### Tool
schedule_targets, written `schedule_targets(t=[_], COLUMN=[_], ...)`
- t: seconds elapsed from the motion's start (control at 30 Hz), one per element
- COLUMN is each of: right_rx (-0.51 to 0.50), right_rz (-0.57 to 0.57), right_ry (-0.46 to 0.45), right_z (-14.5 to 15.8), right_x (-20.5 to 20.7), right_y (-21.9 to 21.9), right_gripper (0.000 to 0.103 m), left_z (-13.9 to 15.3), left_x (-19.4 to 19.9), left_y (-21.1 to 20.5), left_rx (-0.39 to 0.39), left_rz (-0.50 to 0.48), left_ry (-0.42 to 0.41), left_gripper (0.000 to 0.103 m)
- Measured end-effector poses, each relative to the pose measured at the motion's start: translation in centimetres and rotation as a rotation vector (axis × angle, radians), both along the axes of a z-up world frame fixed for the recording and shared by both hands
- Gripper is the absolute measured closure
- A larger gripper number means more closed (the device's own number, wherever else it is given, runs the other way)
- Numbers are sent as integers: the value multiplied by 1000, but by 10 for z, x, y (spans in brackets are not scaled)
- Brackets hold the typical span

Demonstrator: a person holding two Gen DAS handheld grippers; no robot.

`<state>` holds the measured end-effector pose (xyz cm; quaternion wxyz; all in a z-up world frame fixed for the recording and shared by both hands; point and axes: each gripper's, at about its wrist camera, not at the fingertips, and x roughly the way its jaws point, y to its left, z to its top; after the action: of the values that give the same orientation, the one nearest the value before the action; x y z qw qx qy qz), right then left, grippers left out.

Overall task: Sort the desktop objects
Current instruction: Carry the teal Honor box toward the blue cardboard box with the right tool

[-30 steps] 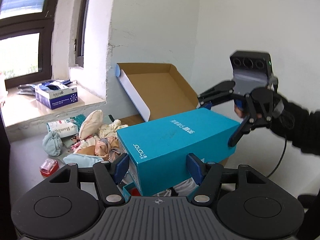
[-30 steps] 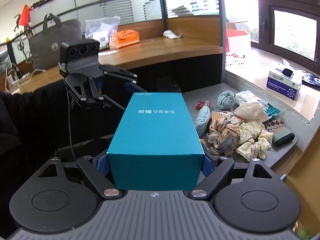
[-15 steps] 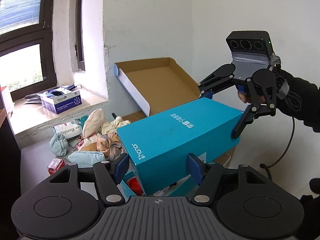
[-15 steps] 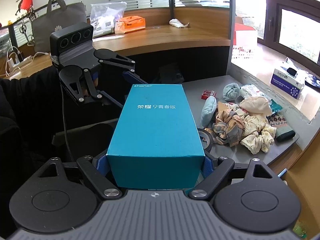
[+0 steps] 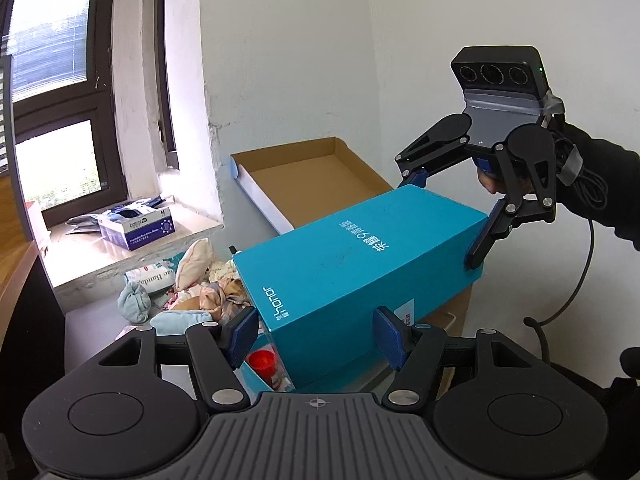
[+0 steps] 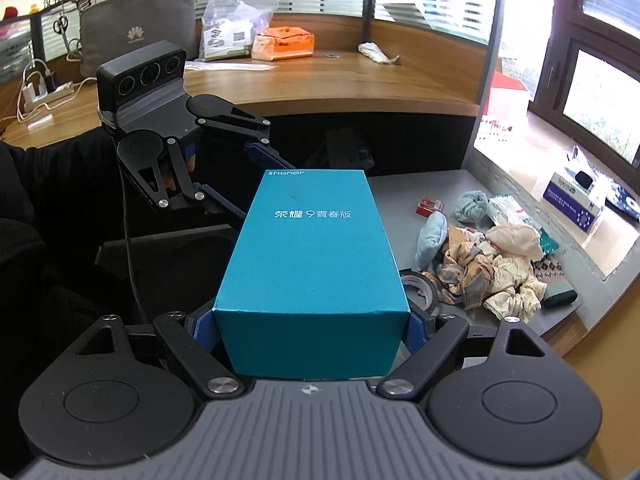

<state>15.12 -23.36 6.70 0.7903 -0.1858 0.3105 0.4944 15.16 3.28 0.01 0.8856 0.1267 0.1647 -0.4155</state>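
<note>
You hold the teal phone box (image 6: 312, 264) aloft, right gripper (image 6: 308, 330) clamped on one end; left gripper (image 5: 316, 334) spread apart around the other. Next, likely lower it into the cardboard box (image 5: 312, 172).

Teal Honor phone box (image 5: 352, 264) held tilted, right gripper (image 5: 452, 216) clamping its far end. Left gripper (image 5: 316, 334) fingers (image 5: 240, 334) spread beside near end. Open cardboard box (image 5: 316, 176) behind.

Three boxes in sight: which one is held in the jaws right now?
The teal phone box, clamped at one end by the right gripper. The open cardboard box and the glove box on the sill sit untouched.
</note>
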Motion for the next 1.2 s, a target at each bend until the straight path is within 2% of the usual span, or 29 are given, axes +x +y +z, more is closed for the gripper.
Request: schedule_targets(t=[0.27,0.83,0.97,1.2], right_rx=[-10,-2,-1,-10], right_rz=[8,6,5,0], right_ry=[-20,10,13,-16], right_z=[2,-24,-40,-44], right_x=[-35,-130,-160,-193], right_y=[17,37,40,51], right_gripper=[13,13,13,13], left_z=[-6,-35,-40,-50], left_x=[-33,-132,-151,-173], left_y=[12,25,28,34], left_rx=[-10,24,30,27], left_rz=[16,26,31,32], left_ry=[13,95,102,115], left_gripper=[37,37,35,35])
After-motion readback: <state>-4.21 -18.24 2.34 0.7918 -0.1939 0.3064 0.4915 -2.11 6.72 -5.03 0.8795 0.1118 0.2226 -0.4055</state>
